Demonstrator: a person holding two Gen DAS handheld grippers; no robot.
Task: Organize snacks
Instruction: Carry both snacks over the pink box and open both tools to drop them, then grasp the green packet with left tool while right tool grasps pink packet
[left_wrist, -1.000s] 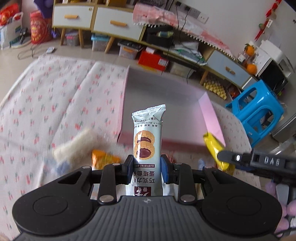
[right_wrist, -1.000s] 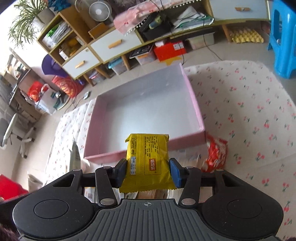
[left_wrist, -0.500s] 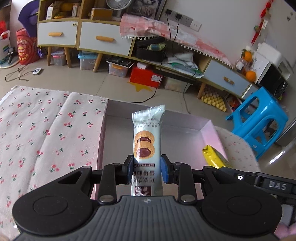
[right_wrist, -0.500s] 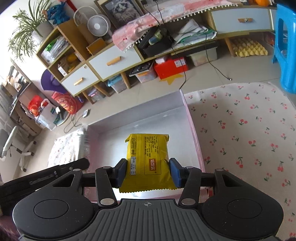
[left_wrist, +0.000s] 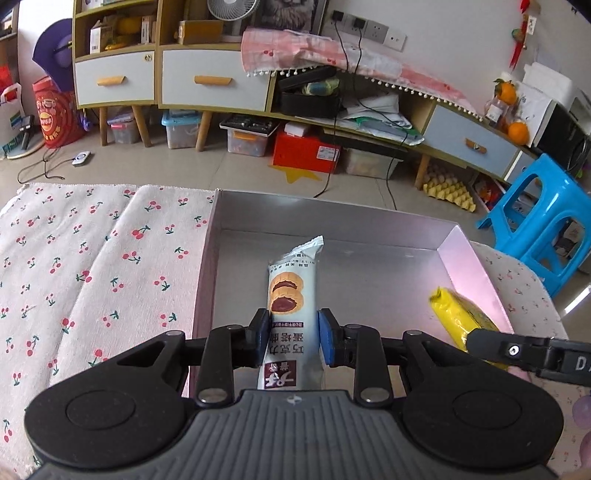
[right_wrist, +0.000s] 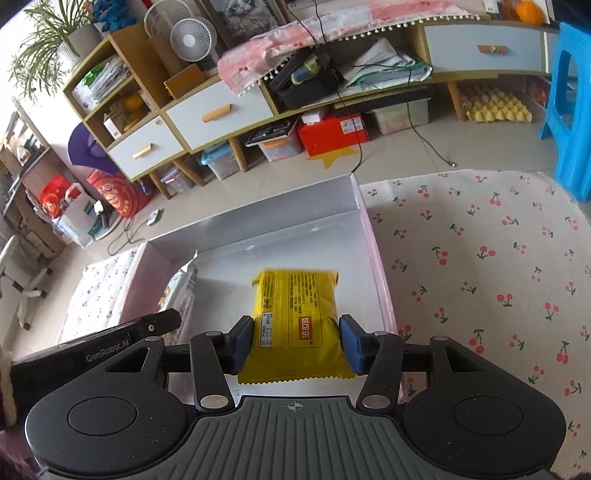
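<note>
i'm hovering both packets inside the pink box (left_wrist: 465, 258) now, no longer over the cloth. my left gripper (left_wrist: 293, 341) is clenching the biscuit packet (left_wrist: 291, 295); my right gripper (right_wrist: 295, 345) is opening, the yellow packet (right_wrist: 295, 310) between its pads, settling near the right wall.

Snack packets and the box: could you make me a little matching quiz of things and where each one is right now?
Things:
1. white cookie packet
2. yellow packet
3. pink box
4. blue stool

Places:
A. on the floor beyond the cloth
B. between the jaws of the right gripper, which are opening
C. on the cherry-print cloth
D. pinched in the left gripper

Pairs: 1-D, 2-B, 3-C, 4-A
</note>
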